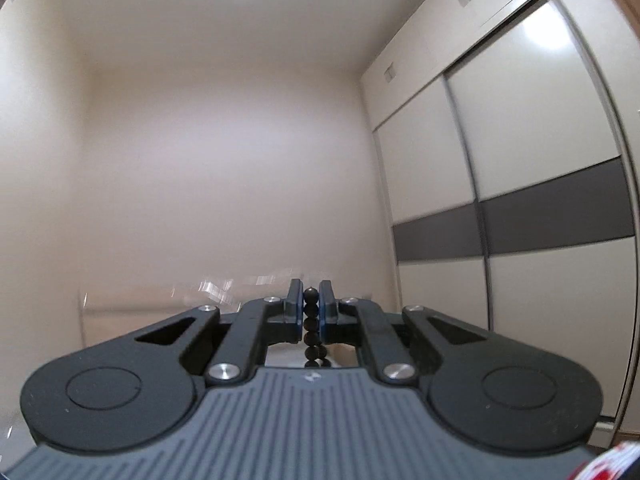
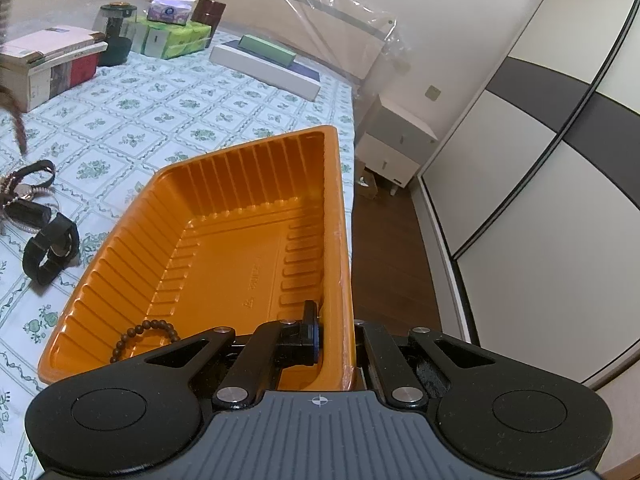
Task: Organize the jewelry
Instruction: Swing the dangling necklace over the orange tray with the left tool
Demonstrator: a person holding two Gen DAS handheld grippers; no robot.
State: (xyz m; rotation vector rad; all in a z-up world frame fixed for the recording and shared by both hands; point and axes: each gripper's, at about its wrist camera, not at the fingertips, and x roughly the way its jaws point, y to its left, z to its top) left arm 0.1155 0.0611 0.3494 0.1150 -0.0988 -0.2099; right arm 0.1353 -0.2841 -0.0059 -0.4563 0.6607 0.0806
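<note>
My left gripper (image 1: 311,300) is shut on a black bead bracelet (image 1: 311,322), held up in the air facing a bare wall; the beads hang down between the fingers. My right gripper (image 2: 334,320) is shut on the right wall of an orange plastic tray (image 2: 208,200) that sits on the bed; one finger is inside the tray, the other outside and hidden. A brown bead bracelet (image 2: 140,336) lies in the tray's near left corner. A black watch (image 2: 50,248) and a pile of other jewelry (image 2: 24,196) lie left of the tray.
The bed (image 2: 160,100) has a floral sheet; boxes (image 2: 52,60), tissue packs (image 2: 172,36) and a jar (image 2: 116,28) stand at its far end. A white nightstand (image 2: 396,140) and sliding wardrobe doors (image 2: 540,160) are to the right, beyond the bed's edge.
</note>
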